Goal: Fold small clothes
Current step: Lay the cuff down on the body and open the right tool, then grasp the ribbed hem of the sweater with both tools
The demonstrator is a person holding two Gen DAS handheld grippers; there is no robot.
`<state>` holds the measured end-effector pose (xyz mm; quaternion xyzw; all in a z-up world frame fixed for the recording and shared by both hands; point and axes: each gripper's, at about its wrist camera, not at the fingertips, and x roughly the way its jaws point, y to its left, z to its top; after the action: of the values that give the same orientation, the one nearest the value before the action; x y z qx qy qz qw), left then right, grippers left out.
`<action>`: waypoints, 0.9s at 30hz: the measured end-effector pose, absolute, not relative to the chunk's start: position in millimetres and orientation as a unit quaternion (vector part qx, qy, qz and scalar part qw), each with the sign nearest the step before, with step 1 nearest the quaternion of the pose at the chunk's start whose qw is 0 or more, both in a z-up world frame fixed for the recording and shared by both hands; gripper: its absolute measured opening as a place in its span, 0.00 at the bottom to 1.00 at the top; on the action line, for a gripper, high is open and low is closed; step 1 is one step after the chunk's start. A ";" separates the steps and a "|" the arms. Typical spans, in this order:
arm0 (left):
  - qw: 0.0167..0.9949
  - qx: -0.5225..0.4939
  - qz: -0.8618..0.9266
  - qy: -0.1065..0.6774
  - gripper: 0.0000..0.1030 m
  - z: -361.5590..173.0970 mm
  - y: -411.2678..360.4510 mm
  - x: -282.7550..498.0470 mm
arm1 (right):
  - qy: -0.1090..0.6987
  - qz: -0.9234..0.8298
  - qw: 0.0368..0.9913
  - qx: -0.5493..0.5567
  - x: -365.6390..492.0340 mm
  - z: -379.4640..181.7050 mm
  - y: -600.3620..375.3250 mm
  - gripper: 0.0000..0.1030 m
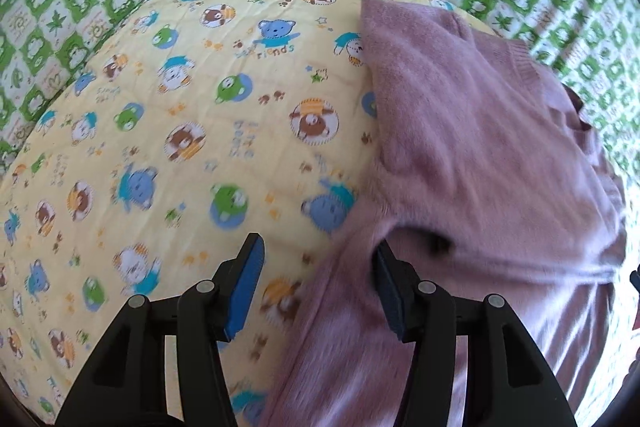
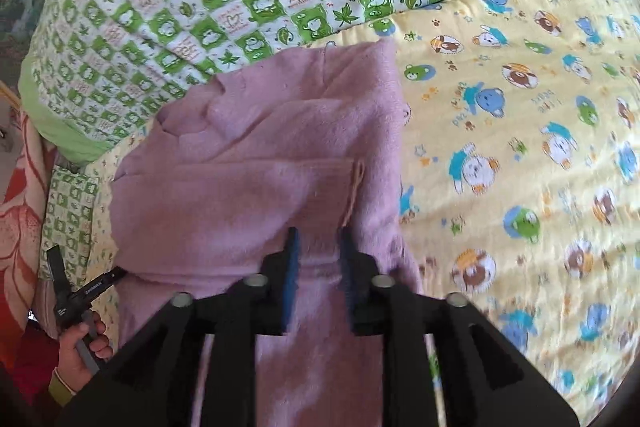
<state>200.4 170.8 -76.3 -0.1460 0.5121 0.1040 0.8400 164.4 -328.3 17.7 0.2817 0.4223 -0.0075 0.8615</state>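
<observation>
The fuzzy mauve-pink knitted sweater point(image 2: 256, 163) lies partly folded on my yellow bear-print quilt point(image 1: 168, 131), its long axis running away from me. My right gripper point(image 2: 318, 255) hangs directly over its near end, jaws partly open and holding nothing. My left gripper point(image 1: 316, 263) is half open and empty, straddling the sweater's left edge, so the right is nearer.

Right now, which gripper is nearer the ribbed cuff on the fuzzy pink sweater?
Right. The right gripper hovers open just short of the ribbed cuff, over the fuzzy pink sweater. The left gripper sits at the sweater's edge.
</observation>
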 end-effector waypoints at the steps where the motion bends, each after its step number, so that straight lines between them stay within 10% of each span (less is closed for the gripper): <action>1: 0.840 -0.147 0.100 0.513 0.54 -74.6 171.4 194.1 | 0.421 -0.007 0.862 0.281 157.3 18.2 -323.2 0.51; 27: 0.792 -0.195 -0.043 0.576 0.63 -96.2 157.8 -13.0 | 0.452 -0.013 0.832 0.322 -46.8 -35.3 -254.3 0.52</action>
<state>-13.0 157.8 -96.2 -0.1953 0.5764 -0.0426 0.7923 -46.8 -254.3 -35.3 0.3220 0.4515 -0.0132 0.8320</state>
